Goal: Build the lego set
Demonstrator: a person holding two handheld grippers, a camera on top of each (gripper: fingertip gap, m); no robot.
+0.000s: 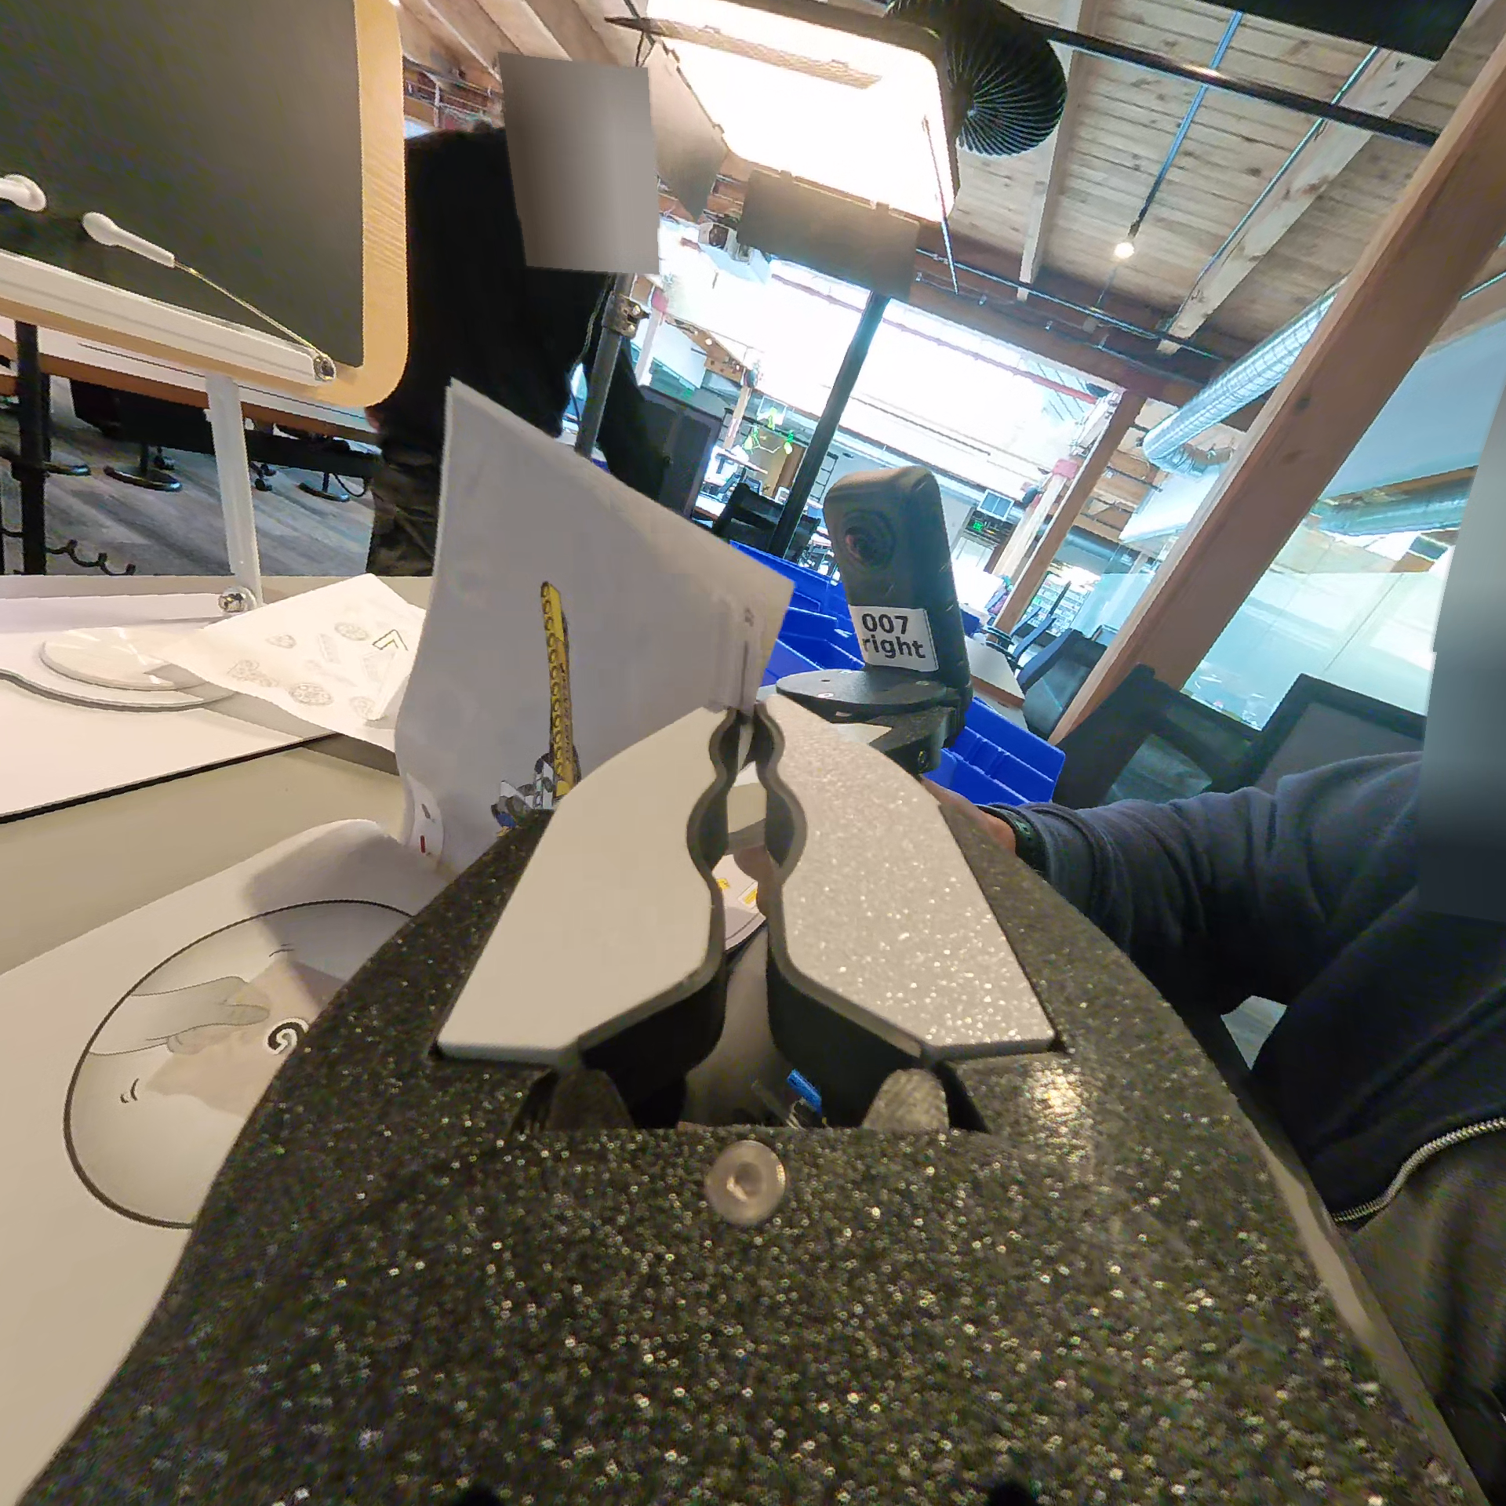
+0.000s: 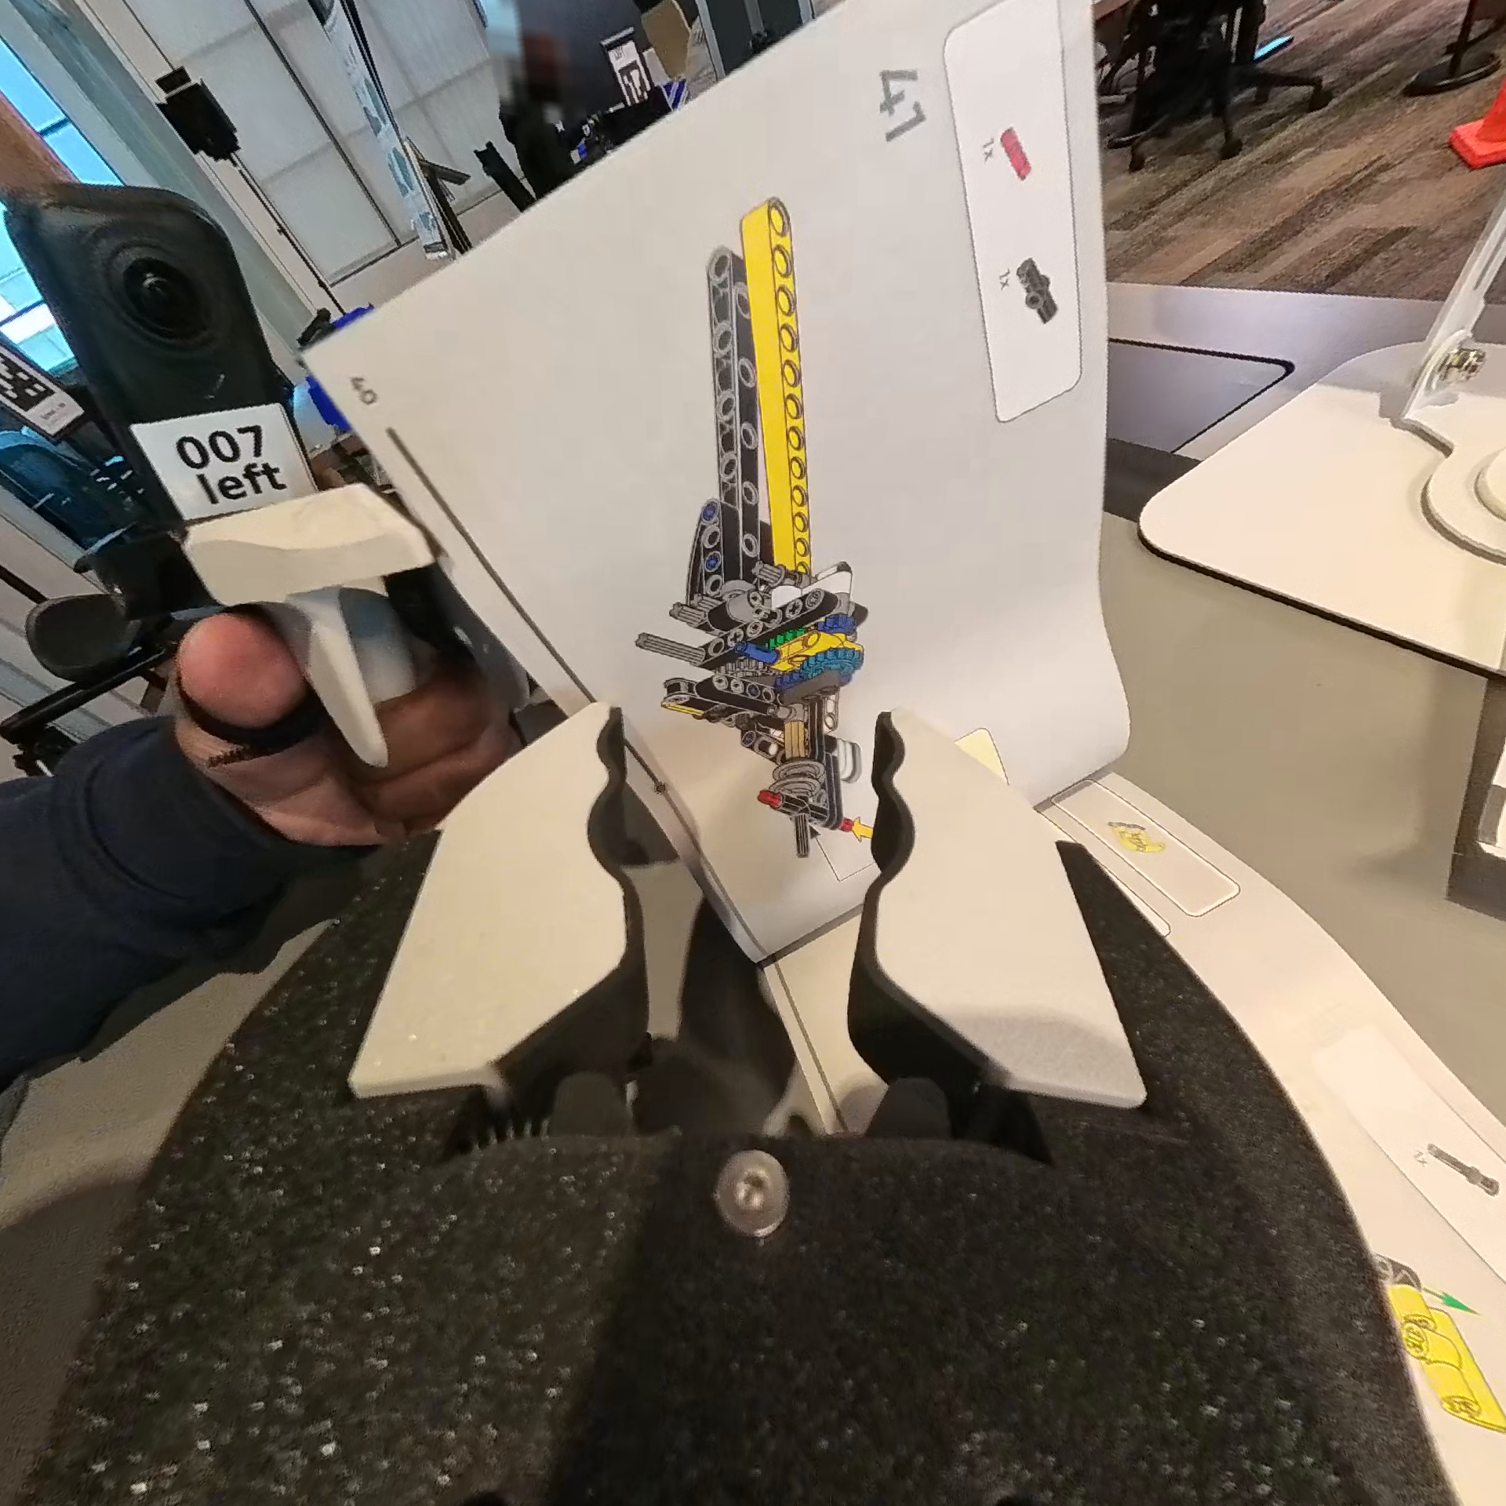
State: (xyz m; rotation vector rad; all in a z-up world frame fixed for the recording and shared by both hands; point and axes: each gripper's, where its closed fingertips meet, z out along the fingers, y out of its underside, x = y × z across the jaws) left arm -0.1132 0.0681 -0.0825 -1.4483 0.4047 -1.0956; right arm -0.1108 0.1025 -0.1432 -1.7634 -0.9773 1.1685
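— Where's the instruction page point(image 2: 856, 489) sitting relative to the two tools?

— It stands nearly upright off the open booklet point(image 2: 1141, 888) on the worktop point(image 2: 1271, 733), curling at its base. From the right gripper point(image 2: 746, 782) it's dead ahead at twelve o'clock, its long edge running up toward one o'clock. The left gripper point(image 1: 746, 717) is the nearer one: it is already on the page.

— On it how?

— Its fingers point(image 1: 856, 856) are pressed together with the page's edge pinched right at the tips. In the right wrist view you can see that same tool at about ten o'clock, clamped on the sheet's left edge, with the person's hand point(image 2: 326, 733) wrapped around its handle.

— And the right one?

— Spread wide, holding nothing. The printed model drawing shows through the gap between its fingers point(image 2: 521, 896). Whether the left finger brushes the paper's lower edge, I can't tell.

— Any lego parts about?

— None that I can see, only printed pictures of them. I'd judge this is a page turn, so the page would have to swing over the spine, carried by the left tool.
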